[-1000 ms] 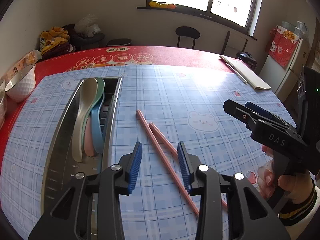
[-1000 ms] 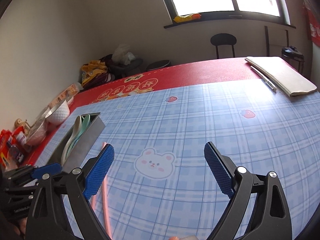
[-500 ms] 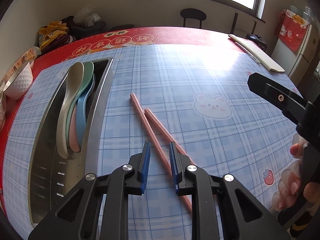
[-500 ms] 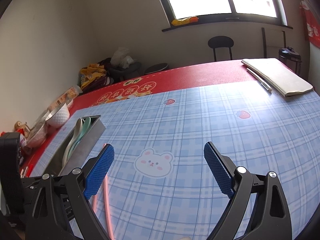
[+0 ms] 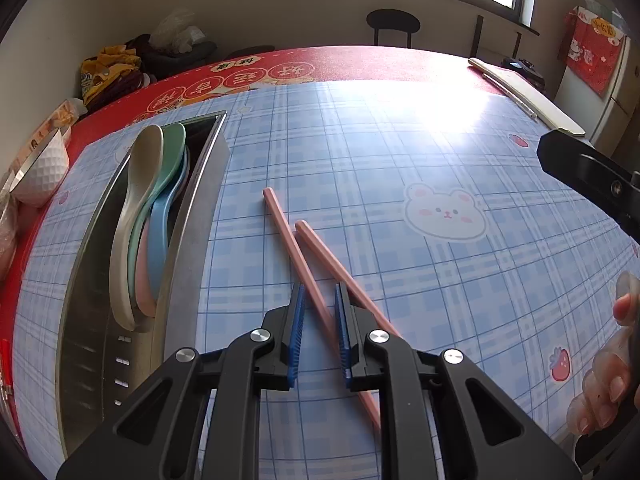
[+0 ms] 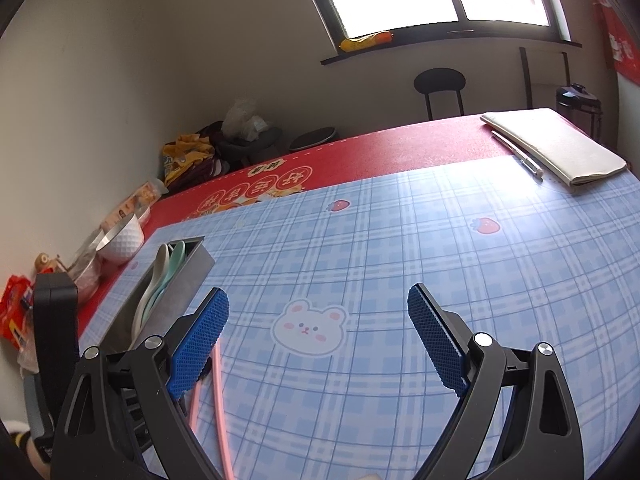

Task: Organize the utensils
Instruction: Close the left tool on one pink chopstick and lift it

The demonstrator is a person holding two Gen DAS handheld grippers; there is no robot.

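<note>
Holds the left hand-held gripper (image 5: 319,289) low over the table (image 5: 400,140), pointing steeply down at the blue plaid cover. Straddles the left pink chopstick (image 5: 284,224) with the two blue pads (image 5: 297,332), one on each side of the shaft. Has just been closing these jaws, with that chopstick between them. Leaves a narrow strip of free space on either side of the shaft, so counts as released, not yet clamped. Passes the right pink chopstick (image 5: 332,260) under the right-side finger, outside the gap. Finds both chopsticks flat on the table, close together and converging toward the near ends, far tips pointing away from the camera.

Places the steel tray (image 5: 196,216) just to the left of the chopsticks, long side roughly parallel to them, apart from them. Contains four spoons nested lengthwise: cream spoon (image 5: 132,216), green spoon (image 5: 172,152), blue spoon (image 5: 160,240) and pink spoon (image 5: 142,280).

Keeps the right hand-held gripper (image 6: 318,290) above the table with jaws spread wide and nothing between them; released. Frames the bear print (image 6: 308,328) between its pads in the right wrist view. Shows fingers of the right hand (image 5: 608,380) at the right edge of the left wrist view.

Locates a white bowl (image 5: 40,168) beyond the tray on the red cloth, and a notebook (image 6: 556,144) with a pen (image 6: 516,152) beside it at the far right of the table.
</note>
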